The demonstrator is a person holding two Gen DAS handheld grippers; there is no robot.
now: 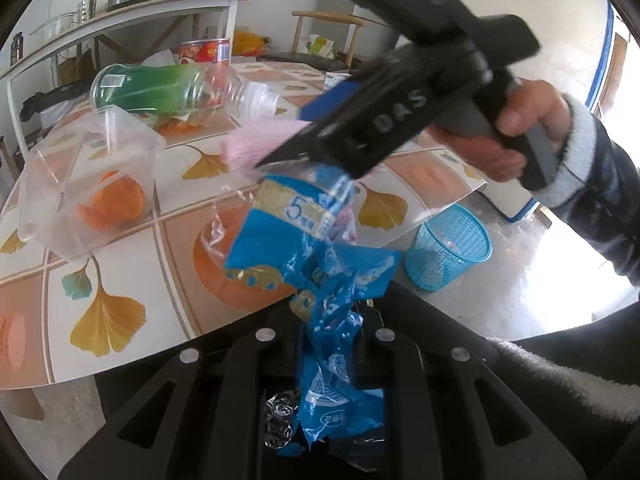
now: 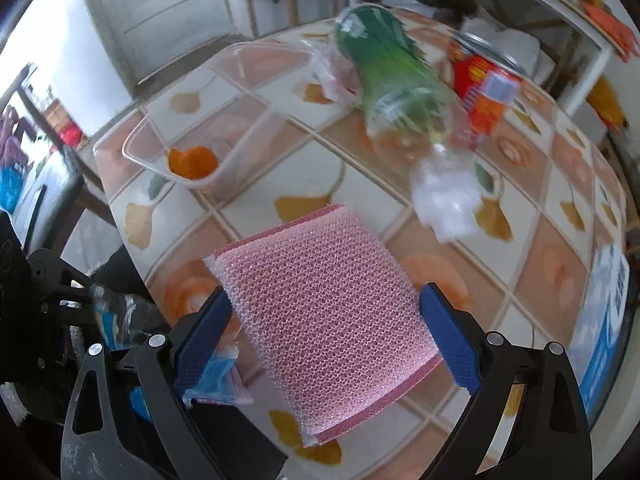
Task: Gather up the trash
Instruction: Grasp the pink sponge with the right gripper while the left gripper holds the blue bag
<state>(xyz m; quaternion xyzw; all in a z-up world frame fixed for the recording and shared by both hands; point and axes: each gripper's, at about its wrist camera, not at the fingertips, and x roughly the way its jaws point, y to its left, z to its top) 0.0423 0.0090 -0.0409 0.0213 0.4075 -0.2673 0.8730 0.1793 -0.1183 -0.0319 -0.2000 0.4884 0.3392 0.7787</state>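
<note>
My left gripper [image 1: 334, 344] is shut on a crumpled blue plastic wrapper [image 1: 316, 256], which hangs over the table's near edge. My right gripper [image 2: 326, 334] is shut on a pink mesh sponge [image 2: 328, 316] and holds it above the table; in the left wrist view the right gripper [image 1: 280, 148] sits just above the wrapper's top with the sponge [image 1: 256, 146] sticking out. A piece of the wrapper [image 2: 218, 376] shows beside the right gripper's left finger. A blue mesh trash basket [image 1: 448, 246] stands on the floor past the table edge.
On the tiled-pattern table [image 1: 120, 280] lie a green plastic bottle [image 1: 160, 90], a red can [image 1: 204, 52], a clear plastic tub [image 1: 86, 192] holding orange peel [image 1: 116, 202], and a crumpled clear plastic piece [image 2: 448, 196]. A chair [image 1: 324, 40] and shelf [image 1: 120, 20] stand behind.
</note>
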